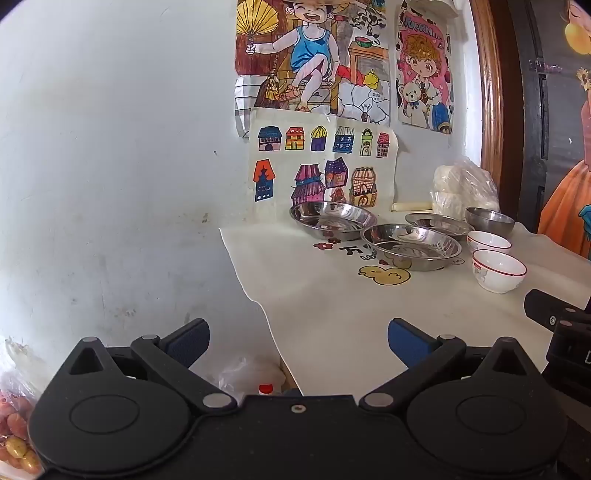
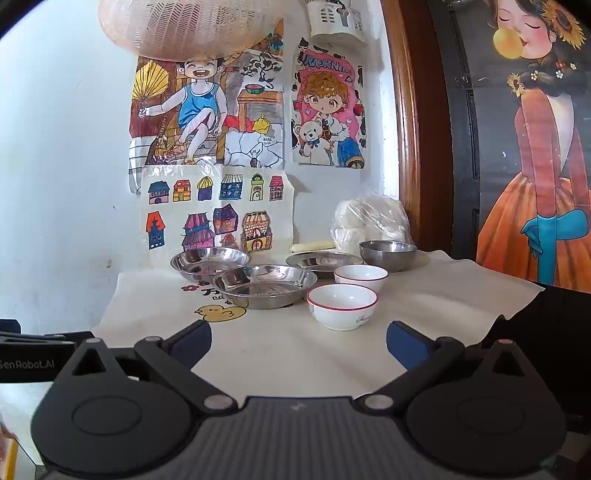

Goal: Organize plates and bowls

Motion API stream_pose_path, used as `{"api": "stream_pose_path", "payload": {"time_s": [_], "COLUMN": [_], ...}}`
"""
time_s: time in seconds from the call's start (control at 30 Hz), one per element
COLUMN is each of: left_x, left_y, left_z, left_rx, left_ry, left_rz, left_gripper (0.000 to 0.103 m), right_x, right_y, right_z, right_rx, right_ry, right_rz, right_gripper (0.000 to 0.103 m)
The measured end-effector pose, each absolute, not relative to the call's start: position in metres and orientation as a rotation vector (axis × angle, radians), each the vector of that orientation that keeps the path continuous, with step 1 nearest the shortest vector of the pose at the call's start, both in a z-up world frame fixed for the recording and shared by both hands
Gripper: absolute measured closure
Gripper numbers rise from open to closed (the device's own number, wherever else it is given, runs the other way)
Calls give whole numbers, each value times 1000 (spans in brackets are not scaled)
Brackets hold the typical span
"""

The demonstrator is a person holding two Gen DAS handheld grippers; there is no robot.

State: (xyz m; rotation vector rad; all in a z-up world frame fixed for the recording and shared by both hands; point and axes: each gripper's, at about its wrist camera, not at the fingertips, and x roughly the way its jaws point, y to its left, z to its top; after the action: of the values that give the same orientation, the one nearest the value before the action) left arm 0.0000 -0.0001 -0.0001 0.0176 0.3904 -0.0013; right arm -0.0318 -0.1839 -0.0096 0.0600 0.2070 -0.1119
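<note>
Three steel plates stand on the cloth-covered table: one at the back left (image 2: 209, 260), one in front of it (image 2: 265, 284), one at the back (image 2: 324, 261). A steel bowl (image 2: 387, 254) sits at the back right. Two white bowls with red rims stand near it, the nearer (image 2: 341, 304) and the farther (image 2: 361, 276). The same dishes show in the left wrist view, with the front plate (image 1: 412, 245) and nearer white bowl (image 1: 498, 269). My left gripper (image 1: 297, 339) is open and empty over the table's left edge. My right gripper (image 2: 298, 341) is open and empty, short of the nearer white bowl.
A white cloth (image 2: 280, 354) with a yellow duck print covers the table. A plastic bag of white items (image 2: 369, 221) sits at the back by the wooden door frame (image 2: 406, 147). Drawings hang on the wall. A woven basket (image 2: 184, 26) hangs above. Bagged items (image 1: 14, 435) lie low left.
</note>
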Motion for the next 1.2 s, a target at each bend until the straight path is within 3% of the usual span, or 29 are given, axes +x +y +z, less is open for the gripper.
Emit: {"api": "stream_pose_path", "payload": {"time_s": [1.2], "left_x": [2], "left_y": [-7], "left_z": [0], "left_rx": [31], "left_ry": [391], "left_rz": [-13], "left_gripper": [1], "right_x": [-32], "right_y": [-185], "right_z": [-8], "right_rx": [60], "right_ry": [211], "right_rz": [-114], "right_gripper": [0]}}
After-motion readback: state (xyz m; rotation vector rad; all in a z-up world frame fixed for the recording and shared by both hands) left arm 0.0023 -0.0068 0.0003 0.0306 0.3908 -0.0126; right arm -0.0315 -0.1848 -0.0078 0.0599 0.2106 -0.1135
